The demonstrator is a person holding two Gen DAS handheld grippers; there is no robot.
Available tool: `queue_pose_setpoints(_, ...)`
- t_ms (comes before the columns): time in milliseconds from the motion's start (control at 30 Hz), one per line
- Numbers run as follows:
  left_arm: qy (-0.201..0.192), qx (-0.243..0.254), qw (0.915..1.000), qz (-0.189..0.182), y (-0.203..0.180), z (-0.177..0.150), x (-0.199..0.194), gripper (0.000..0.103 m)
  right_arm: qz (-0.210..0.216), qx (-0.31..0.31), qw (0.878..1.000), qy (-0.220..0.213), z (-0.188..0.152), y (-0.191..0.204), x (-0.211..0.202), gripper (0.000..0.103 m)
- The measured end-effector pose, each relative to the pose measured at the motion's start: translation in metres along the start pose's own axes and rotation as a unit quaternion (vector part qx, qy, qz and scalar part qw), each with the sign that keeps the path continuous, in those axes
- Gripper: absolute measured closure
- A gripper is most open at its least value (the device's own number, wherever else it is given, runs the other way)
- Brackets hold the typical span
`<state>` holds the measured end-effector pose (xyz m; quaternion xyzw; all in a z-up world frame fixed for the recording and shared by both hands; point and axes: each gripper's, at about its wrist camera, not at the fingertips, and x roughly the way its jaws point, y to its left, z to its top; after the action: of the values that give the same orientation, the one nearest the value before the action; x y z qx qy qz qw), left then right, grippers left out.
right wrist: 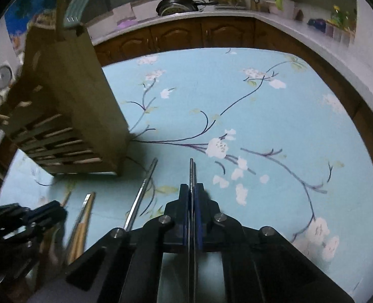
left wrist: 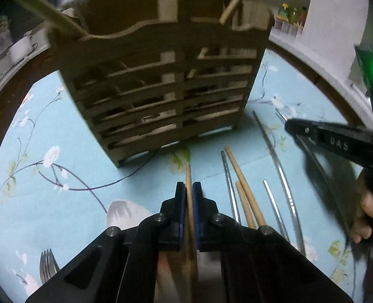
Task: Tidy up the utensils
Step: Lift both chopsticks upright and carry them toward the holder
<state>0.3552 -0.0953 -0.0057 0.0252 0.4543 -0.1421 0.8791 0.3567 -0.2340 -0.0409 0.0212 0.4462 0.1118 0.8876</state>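
Clamping a wooden chopstick (left wrist: 188,176) between the pads of the left gripper (left wrist: 189,189), jaws pressed together on it, tip poking out ahead toward the near foot of the caddy (left wrist: 161,85). Clamping a steel chopstick (right wrist: 191,174) in the right gripper (right wrist: 192,192) the same way, thin metal rod running straight through the closed jaws and jutting forward over the cloth (right wrist: 262,116). Standing upright on the far part of the blue floral cloth, a slatted wooden caddy, already holding a white handle (left wrist: 172,2) and two wooden sticks (left wrist: 237,0) leaning out of its top. Lying loose on the cloth just right of the left gripper, near the caddy's front: two more wooden chopsticks (left wrist: 244,189) side by side, a steel one (left wrist: 230,186) touching their left edge, a short steel one (left wrist: 274,207) further right, and a long steel one (left wrist: 277,156) reaching far toward the caddy's right corner. Lying at the near left, partly hidden under the left gripper's body, a spoon (left wrist: 125,214), with a fork (left wrist: 48,265) nearer still. Gripping the right tool at the right edge of the left wrist view, a hand (left wrist: 370,209). Running along the far side, a counter (right wrist: 211,10) with a pan (right wrist: 178,3) and bottles, too blurred for detail.
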Motion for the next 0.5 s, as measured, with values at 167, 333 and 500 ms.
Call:
queue_pose_setpoints(167,-0.036,-0.008,0.9989,-0.030,0.005,-0.010,-0.031,0.100,0.031,0.013,0.999,-0.040,-0.014,0.002,-0.046,0.098)
queue_pose_setpoints(333,-0.078,-0.018,0.9952,-0.055,0.015,-0.026,-0.077,0.100,0.060,0.027,0.994,-0.087,-0.024,0.006,-0.099,0.098)
queue_pose_setpoints(500,-0.111,-0.036,0.9893,-0.088,0.031,-0.040,-0.125,0.100,0.074,0.028,0.989,-0.126,-0.027,0.011,-0.143,0.098)
